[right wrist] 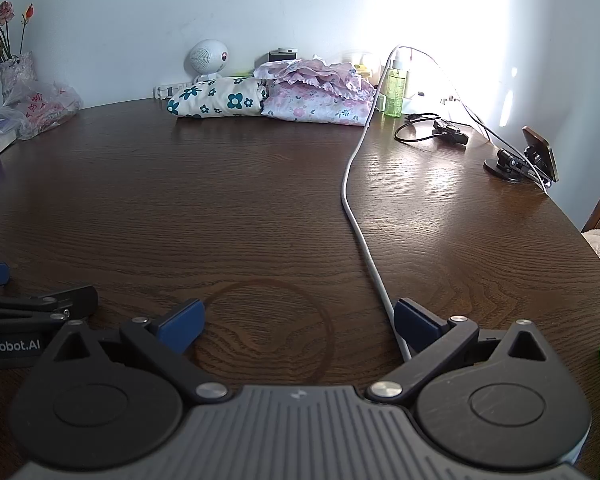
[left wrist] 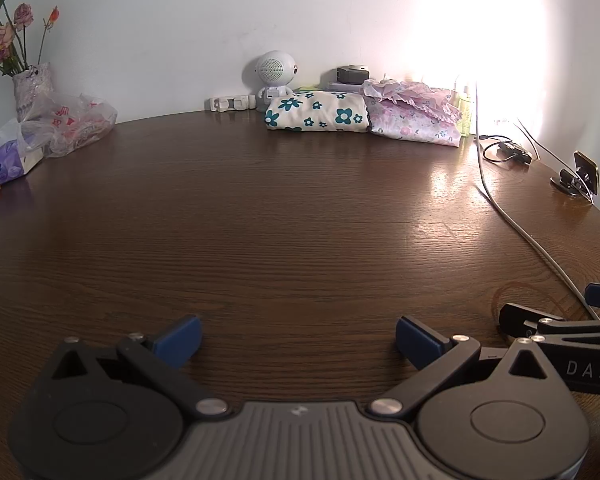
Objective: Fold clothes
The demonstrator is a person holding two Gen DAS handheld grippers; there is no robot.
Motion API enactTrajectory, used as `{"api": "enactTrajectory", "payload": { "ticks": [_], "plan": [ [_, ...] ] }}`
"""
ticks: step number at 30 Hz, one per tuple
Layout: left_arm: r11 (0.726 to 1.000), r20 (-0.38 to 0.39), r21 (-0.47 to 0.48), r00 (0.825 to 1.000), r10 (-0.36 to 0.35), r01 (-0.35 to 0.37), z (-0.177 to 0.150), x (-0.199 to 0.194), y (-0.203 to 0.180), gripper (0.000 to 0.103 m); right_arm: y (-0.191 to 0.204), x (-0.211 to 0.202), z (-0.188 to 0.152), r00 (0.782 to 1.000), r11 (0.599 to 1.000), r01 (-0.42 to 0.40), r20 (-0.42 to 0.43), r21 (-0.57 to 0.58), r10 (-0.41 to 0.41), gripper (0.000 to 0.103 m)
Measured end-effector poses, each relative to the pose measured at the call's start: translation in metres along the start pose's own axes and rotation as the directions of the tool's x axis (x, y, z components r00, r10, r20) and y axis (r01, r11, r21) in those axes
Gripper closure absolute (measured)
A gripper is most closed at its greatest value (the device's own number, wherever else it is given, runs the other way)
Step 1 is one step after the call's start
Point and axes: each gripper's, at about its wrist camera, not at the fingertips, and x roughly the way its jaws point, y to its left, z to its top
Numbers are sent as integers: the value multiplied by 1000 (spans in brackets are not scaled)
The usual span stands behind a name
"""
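Directly beneath both grippers a dark wood-grain table (left wrist: pixel 284 216) is spread, bare across its middle. Far ahead of the left gripper (left wrist: pixel 298 340), against the white wall, two folded garments are laid side by side and touching: a cream one printed with teal flowers (left wrist: pixel 320 115) and, to its right, a pink floral one with a frilled edge (left wrist: pixel 414 118). From the right gripper (right wrist: pixel 299 326) the same pair is seen ahead and slightly left, the teal-flowered garment (right wrist: pixel 220 100) left of the pink one (right wrist: pixel 320 98). Both grippers are held low over the near table edge with their blue-padded fingers spread wide apart and nothing between them; the right gripper's side is seen just beside the left one's right finger. A white cable (right wrist: pixel 360 216) is run from the far wall toward the right gripper's right finger. Well to the left, a crumpled plastic bag (left wrist: pixel 66 124) is seen beside a vase of roses (left wrist: pixel 30 88). Behind the folded clothes a small white robot-shaped speaker (left wrist: pixel 274 76) is stood. A green bottle (right wrist: pixel 396 88) is placed just right of the pink garment.
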Motion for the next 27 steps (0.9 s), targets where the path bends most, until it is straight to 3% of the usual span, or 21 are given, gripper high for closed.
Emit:
{"api": "enactTrajectory", "payload": {
  "ticks": [27],
  "plan": [
    [1000,0,-4,1000,8,-8,0,0,0,0,-1,0,-2,1000,1000,4,0,2,-4,0]
  ]
}}
